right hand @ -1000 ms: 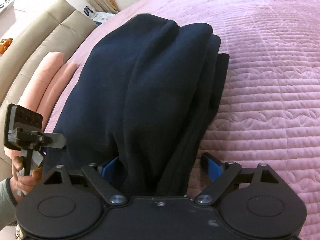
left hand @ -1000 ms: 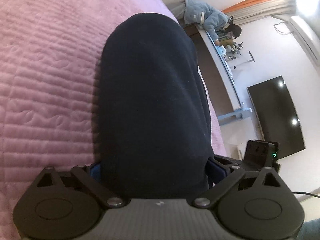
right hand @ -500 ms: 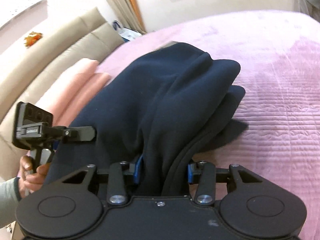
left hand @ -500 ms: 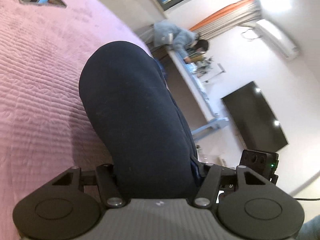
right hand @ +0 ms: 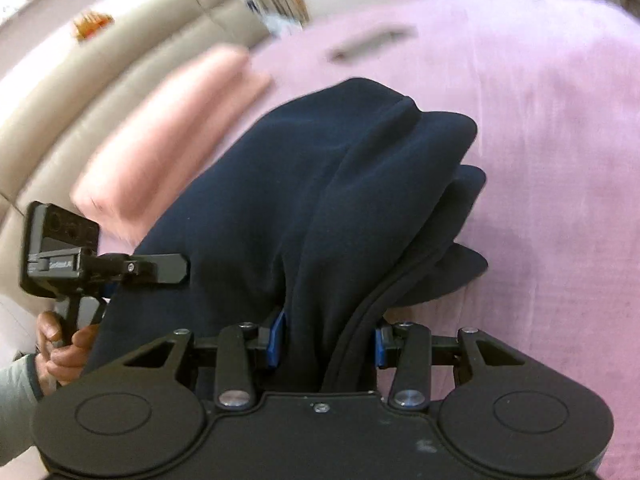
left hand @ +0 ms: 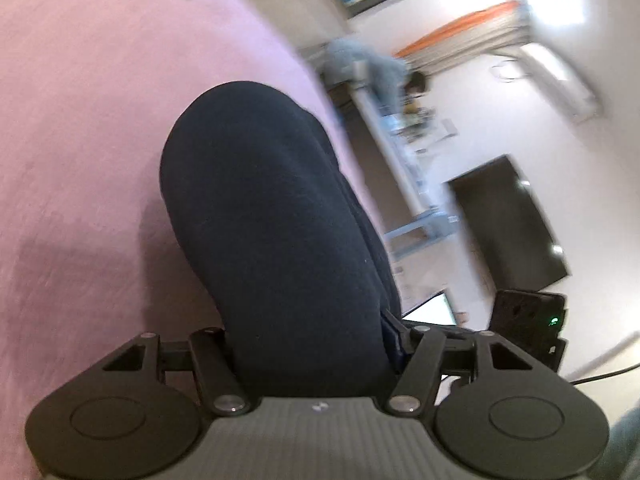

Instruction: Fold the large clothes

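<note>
A thick dark navy garment [left hand: 272, 216], folded into a bundle, hangs lifted above the pink quilted bed cover [left hand: 80, 120]. My left gripper [left hand: 308, 344] is shut on one end of it; the cloth fills the jaws and hides the fingertips. My right gripper [right hand: 326, 340] is shut on the other end of the garment [right hand: 320, 200], with blue pads [right hand: 276, 338] pressed against the folds. The left gripper unit [right hand: 80, 256] and the hand holding it show at the left of the right wrist view.
The pink bed cover [right hand: 540, 160] stretches to the right. A folded pink blanket [right hand: 160, 136] lies by a beige sofa [right hand: 80, 80]. Beyond the bed edge are a person at a desk [left hand: 372, 68], a dark TV screen [left hand: 508, 220] and a small dark flat object [right hand: 368, 44] on the bed.
Both grippers closed on the navy garment and lifted it off the bed cover. The views tilted up and now show motion blur.
</note>
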`<state>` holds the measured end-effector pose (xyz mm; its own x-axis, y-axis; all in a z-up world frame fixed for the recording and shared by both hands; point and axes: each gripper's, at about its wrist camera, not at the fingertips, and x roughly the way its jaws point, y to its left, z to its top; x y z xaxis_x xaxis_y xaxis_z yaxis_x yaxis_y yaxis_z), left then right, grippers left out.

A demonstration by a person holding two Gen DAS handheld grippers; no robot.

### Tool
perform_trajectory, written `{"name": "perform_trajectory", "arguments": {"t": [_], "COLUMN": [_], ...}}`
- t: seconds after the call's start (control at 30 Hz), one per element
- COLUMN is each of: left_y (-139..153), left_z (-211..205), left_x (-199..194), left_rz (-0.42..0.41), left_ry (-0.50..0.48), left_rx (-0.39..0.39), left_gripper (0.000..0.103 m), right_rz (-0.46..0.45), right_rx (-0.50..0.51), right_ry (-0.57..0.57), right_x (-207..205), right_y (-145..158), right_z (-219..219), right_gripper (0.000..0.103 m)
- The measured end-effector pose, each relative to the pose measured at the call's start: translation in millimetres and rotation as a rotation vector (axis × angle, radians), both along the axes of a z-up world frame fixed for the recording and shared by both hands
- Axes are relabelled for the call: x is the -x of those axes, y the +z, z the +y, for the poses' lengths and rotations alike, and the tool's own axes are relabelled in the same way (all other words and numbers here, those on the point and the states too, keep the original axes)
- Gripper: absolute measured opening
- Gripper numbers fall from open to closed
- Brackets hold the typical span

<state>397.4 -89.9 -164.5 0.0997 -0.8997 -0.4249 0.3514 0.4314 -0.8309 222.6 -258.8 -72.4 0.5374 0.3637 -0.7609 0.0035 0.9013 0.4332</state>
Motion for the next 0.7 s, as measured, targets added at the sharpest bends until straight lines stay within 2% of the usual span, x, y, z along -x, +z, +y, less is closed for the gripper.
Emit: {"name": "perform_trajectory", "arguments": {"t": [0.03, 0.1, 0.17, 0.23, 0.3, 0.37, 0.43, 0.5, 0.6, 0.63, 0.7], "left_y": [-21, -52, -71, -75, -75, -69, -61, -45, -1, 17, 43], "left_z": [2, 10, 28, 37, 38, 42, 48, 63, 80, 81, 85], "left_x": [5, 19, 28, 31, 34, 44, 57, 74, 104, 111, 121], "left_rz": [0.049, 0.050, 0.062, 0.041, -0.002, -0.047, -0.065, -0.097, -0.199, -0.234, -0.283], "left_ry": [0.008, 0.030, 0.086, 0.106, 0.111, 0.124, 0.155, 0.205, 0.288, 0.314, 0.327], "left_rx": [-0.019, -0.058, 0.038, 0.086, 0.091, 0.074, 0.048, -0.006, -0.190, -0.268, -0.330], "left_gripper": [0.068, 0.073, 0.073, 0.071, 0.071, 0.072, 0.073, 0.074, 0.070, 0.067, 0.067], "right_rz": [0.032, 0.021, -0.016, -0.041, -0.068, -0.109, -0.146, -0.190, -0.261, -0.277, -0.328], "right_rx": [-0.004, -0.003, -0.071, -0.102, -0.085, -0.019, 0.098, 0.212, 0.399, 0.441, 0.470], "right_ry": [0.003, 0.001, -0.024, -0.030, -0.013, -0.004, -0.007, -0.003, -0.018, -0.028, -0.048], "right_x": [2, 13, 19, 23, 26, 35, 50, 64, 93, 99, 99], "right_y": [-18, -39, -45, -47, -44, -34, -19, -7, 26, 37, 57], "right_z": [2, 5, -3, -9, -13, -11, -4, 6, 16, 20, 26], "right_gripper": [0.051, 0.054, 0.062, 0.066, 0.066, 0.075, 0.078, 0.078, 0.078, 0.079, 0.079]}}
